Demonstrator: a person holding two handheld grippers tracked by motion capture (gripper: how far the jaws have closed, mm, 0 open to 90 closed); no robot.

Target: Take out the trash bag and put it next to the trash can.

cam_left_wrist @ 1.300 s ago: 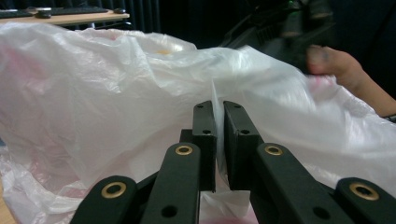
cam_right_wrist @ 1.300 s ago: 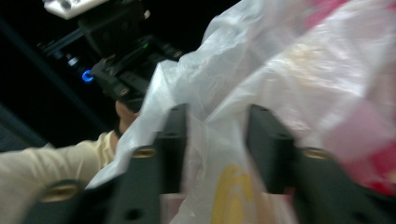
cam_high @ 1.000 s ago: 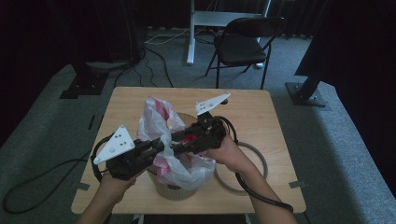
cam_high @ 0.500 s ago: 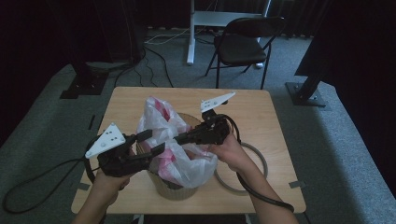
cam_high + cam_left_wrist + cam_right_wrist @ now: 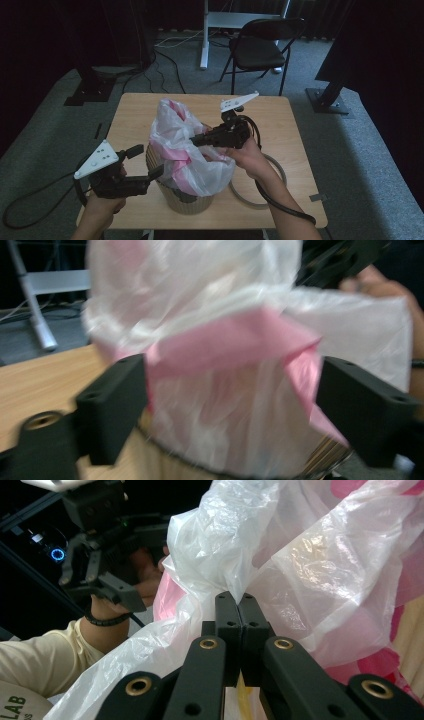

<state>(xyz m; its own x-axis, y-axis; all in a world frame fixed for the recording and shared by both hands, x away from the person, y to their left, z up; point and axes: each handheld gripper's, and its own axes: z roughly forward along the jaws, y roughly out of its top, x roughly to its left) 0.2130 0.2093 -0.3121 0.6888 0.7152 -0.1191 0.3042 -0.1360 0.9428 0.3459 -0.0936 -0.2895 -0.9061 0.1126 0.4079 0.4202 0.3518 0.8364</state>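
Right gripper (image 5: 196, 140) pinches bag (image 5: 187, 150) in bin (image 5: 185, 197); left gripper (image 5: 152, 172), jaws just opening, holds nothing. Risk: one-sided pull tears bag or tips bin.

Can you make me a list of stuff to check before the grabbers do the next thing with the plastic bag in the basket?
1. Right gripper pinches the plastic bag: ok, jaws shut tight on a fold of it.
2. Left gripper ready to take hold: ok, its jaws have just been opening and stand wide, bag in front of them, not pressed.
3. Basket standing upright on the table: ok.
4. Bag rim folded over the basket edge all round: cannot tell, the far side is hidden.
5. Loose ring on the table out of the way: ok, it lies beside the basket.
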